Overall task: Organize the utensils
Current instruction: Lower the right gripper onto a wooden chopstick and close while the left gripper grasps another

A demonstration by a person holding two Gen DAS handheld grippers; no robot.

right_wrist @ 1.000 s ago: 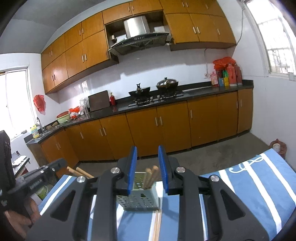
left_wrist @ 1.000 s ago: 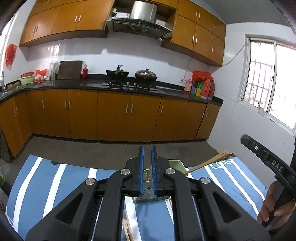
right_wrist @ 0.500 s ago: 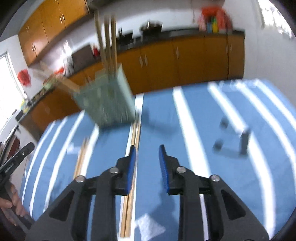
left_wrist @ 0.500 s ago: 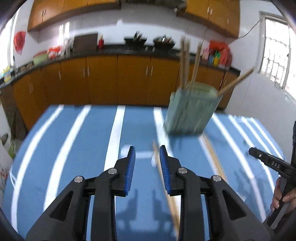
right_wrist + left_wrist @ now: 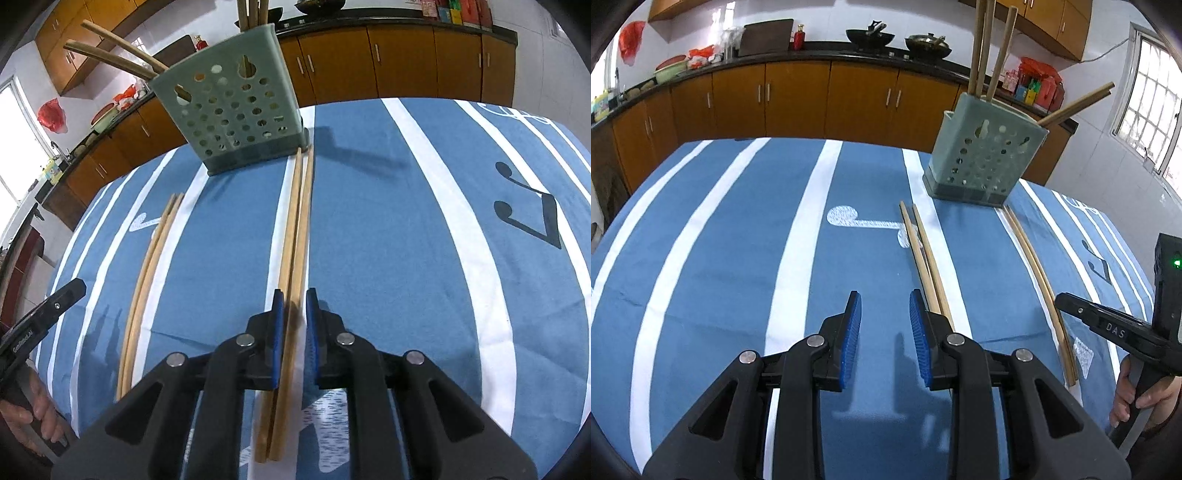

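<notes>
Chopsticks lie in two pairs on the blue striped cloth [image 5: 713,258] in front of a green holder [image 5: 982,155]. The holder is pierced with round holes and stands upright near the far edge of the table; several more sticks [image 5: 984,48] already stand in it, some upright, two leaning out over its side.

The right pair [image 5: 295,258] runs from the foot of the holder toward the right gripper [image 5: 293,321]. It passes between the gripper's blue pads [image 5: 277,332], which are closing on it. A narrow gap still shows beside the sticks, so the pads do not press on them yet. The near ends of this pair reach under the gripper body.

The left pair [image 5: 925,258] lies just right of the left gripper [image 5: 884,325]. Its near ends disappear behind the gripper's right finger [image 5: 918,332]. That gripper's jaws stand apart with only bare cloth between them, and it holds nothing.

In the left wrist view the right gripper appears at the right edge with a hand [image 5: 1134,391] on its handle. Behind the table run wooden cabinets [image 5: 798,99] under a dark counter with two woks [image 5: 871,37] on it.
</notes>
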